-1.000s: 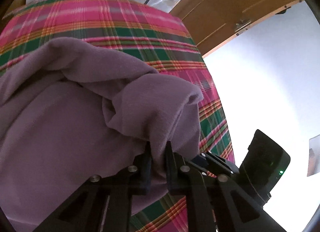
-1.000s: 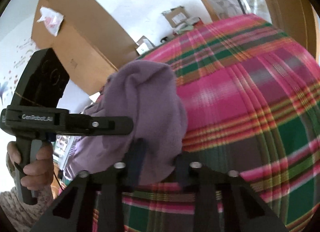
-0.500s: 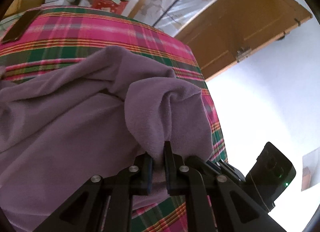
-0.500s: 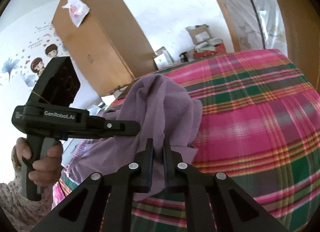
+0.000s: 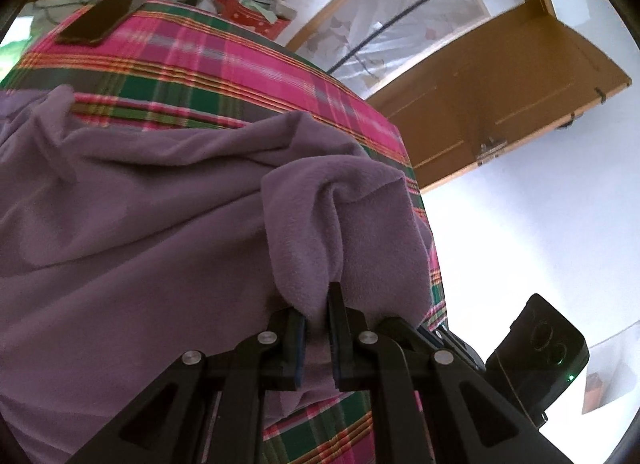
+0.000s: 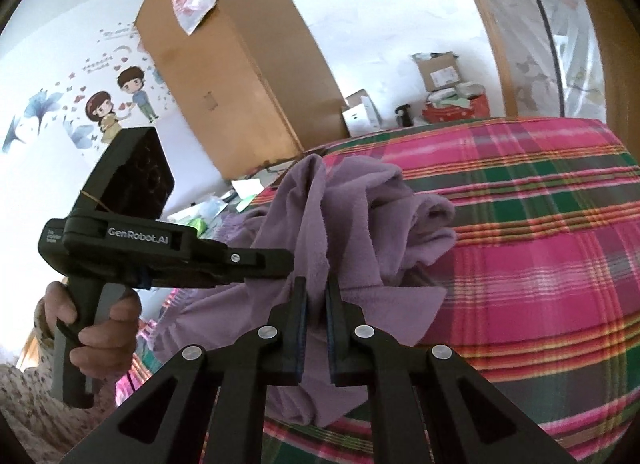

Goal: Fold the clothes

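Because the purple fleece garment (image 5: 140, 232) drapes in soft rolls and bunches wherever it is gathered, it looks light, limp and a little bulky, the sort of cloth that sags between two holds and will not keep a crease unless it is laid flat and smoothed. It lies heaped on the plaid bedcover (image 5: 192, 64), its near edge lifted: the left gripper (image 5: 318, 328) has its jaws clamped on a thick fold of that edge, and the right gripper (image 6: 316, 324) likewise has its jaws closed on a bunch of the cloth, so both ends of one edge are held close together. The nap seems grippy rather than slippery, so a pinch ought to hold, though a hold on a hem or corner would likely give a cleaner fold than a grip on a wad. The bedcover is a pink, green and grey plaid, soft and rounded, likely to wrinkle under dragging. A dark phone (image 5: 96, 20) rests on its far corner. Beyond it stand stacked boxes (image 6: 440, 72), a wooden door (image 5: 500, 96), a tall wooden wardrobe (image 6: 224, 64) and cartoon wall stickers (image 6: 120, 104). The person's left hand (image 6: 96, 324) grips its handle.
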